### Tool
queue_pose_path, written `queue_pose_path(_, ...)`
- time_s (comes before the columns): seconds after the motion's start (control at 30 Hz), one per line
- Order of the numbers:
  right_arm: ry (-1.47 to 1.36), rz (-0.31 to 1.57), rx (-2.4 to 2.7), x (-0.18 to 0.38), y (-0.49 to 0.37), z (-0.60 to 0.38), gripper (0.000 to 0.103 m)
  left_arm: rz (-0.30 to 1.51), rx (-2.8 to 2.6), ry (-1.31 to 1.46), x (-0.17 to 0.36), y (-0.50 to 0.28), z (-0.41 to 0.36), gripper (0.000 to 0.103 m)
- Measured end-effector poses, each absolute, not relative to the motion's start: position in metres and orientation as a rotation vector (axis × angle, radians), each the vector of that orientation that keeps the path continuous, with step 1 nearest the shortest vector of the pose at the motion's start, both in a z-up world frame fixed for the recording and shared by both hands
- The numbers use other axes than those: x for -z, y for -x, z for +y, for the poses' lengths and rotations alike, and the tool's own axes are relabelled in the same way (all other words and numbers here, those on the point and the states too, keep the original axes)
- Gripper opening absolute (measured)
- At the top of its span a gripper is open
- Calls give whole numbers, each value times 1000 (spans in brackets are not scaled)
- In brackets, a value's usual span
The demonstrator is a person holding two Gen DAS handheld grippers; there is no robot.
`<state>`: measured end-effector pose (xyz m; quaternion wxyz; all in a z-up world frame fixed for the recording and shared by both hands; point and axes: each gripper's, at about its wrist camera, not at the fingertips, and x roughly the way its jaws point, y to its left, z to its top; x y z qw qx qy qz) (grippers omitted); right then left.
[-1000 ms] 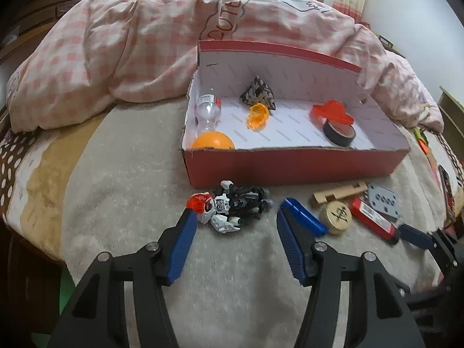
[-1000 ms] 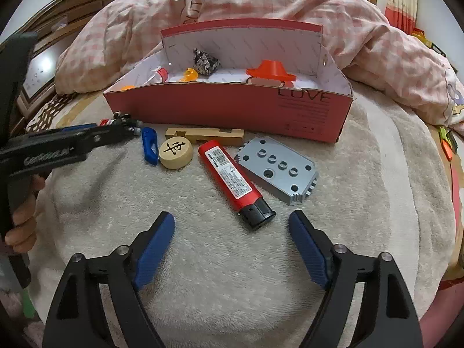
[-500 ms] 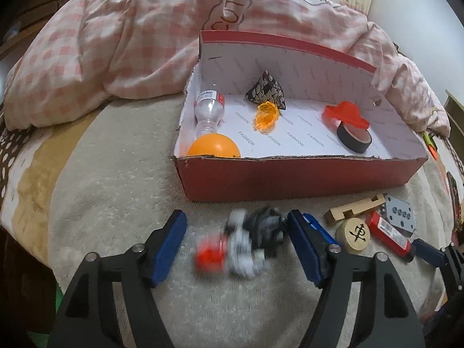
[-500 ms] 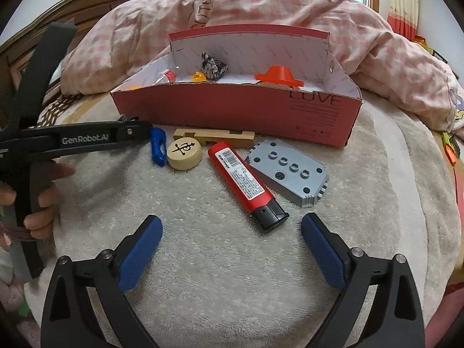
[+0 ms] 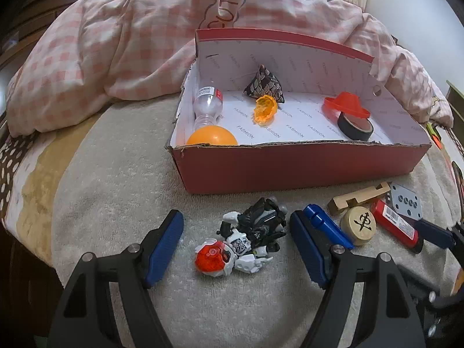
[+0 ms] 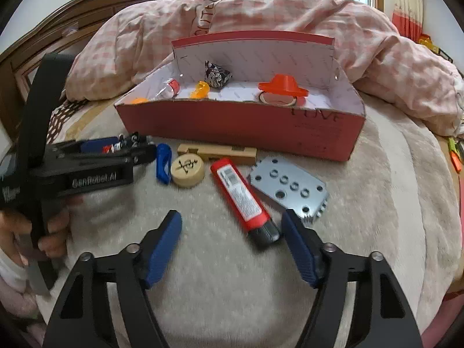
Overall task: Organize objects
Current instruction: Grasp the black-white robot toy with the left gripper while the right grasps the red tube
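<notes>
Left gripper (image 5: 236,242) spread wide around the toy robot (image 5: 245,239), pads clear of it, long axis slanting near-left to far-right. Right gripper (image 6: 232,245) closing toward the red lighter (image 6: 243,197), black cap between the pads, untouched. Red box (image 5: 290,171) just beyond.

We note that our left gripper (image 5: 235,242) and right gripper (image 6: 232,242) match: black, forked plastic frames with triangular cut-outs, a silver round screw head at each arm joint, and ribbed blue pads (image 5: 163,239) on the fingers. In the right wrist view the left gripper's black side carries white lettering. Our left hand (image 6: 34,232) wraps its black handle.
</notes>
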<state>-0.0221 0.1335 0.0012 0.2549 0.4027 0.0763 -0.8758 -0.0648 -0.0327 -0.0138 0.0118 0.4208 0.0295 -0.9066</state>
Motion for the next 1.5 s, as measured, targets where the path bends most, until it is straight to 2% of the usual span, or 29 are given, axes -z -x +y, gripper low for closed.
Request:
queue_pose_path(0.07, -1089, 226, 2371, -1, 27, 129, 56, 94, 2827, -1309, 13, 65, -33, 76)
queue_pose_path(0.13, -1090, 252, 2375, 0, 32, 125, 52, 96, 2830, -1306, 13, 64, -33, 76)
queue_pose_path(0.2, -1082, 254, 2384, 0, 33, 124, 42, 100, 2834, -1300, 14, 64, -34, 76)
queue_pose_path(0.23, -1085, 254, 2395, 1, 33, 124, 32, 100, 2835, -1298, 14, 63, -34, 76)
queue_pose_path(0.37, -1109, 197, 2388, -1, 30, 130, 21, 102, 2837, -1294, 14, 63, -34, 76)
queue_pose_path(0.63, -1100, 178, 2378, 4, 31, 129, 22, 98, 2840, -1286, 14, 63, -33, 76)
queue_pose_path(0.8, -1062, 146, 2367, 6, 35, 130, 24, 85, 2830, -1275, 14, 61, -32, 72)
queue_pose_path(0.9, -1042, 97, 2364, 7, 37, 134, 23, 84, 2827, -1267, 14, 59, -32, 66)
queue_pose_path(0.97, -1028, 93, 2365, 7, 36, 135, 23, 88, 2821, -1257, 13, 56, -34, 55)
queue_pose_path(1.07, -1011, 88, 2377, 8, 34, 136, 21, 117, 2810, -1266, 12, 53, -38, 49)
queue_pose_path(1.13, -1007, 62, 2370, 9, 34, 139, 21, 115, 2793, -1266, 10, 49, -40, 38)
queue_pose_path(1.5, -1005, 37, 2365, 9, 33, 143, 21, 124, 2761, -1345, 7, 41, -37, 38)
